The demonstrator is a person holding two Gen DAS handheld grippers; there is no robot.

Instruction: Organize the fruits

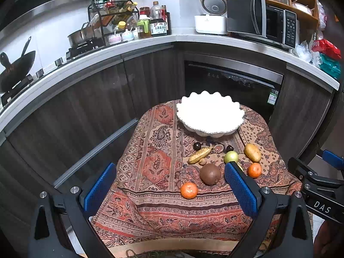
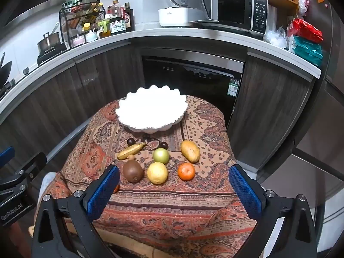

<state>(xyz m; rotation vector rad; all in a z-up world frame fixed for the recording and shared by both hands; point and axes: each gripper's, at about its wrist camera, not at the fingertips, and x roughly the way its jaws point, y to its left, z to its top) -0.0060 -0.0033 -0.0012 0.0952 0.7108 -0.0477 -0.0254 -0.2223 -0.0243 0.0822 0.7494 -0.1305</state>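
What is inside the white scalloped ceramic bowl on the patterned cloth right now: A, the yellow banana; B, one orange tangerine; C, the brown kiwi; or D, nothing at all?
D: the white scalloped ceramic bowl shows only bare white inside in both wrist views, while the orange tangerine, yellow banana and brown kiwi all lie on the patterned cloth in front of it.

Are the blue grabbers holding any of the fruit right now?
No, nothing is held. The left gripper and the right gripper are both open, with only air between their fingers. All the fruit lies on the patterned cloth.
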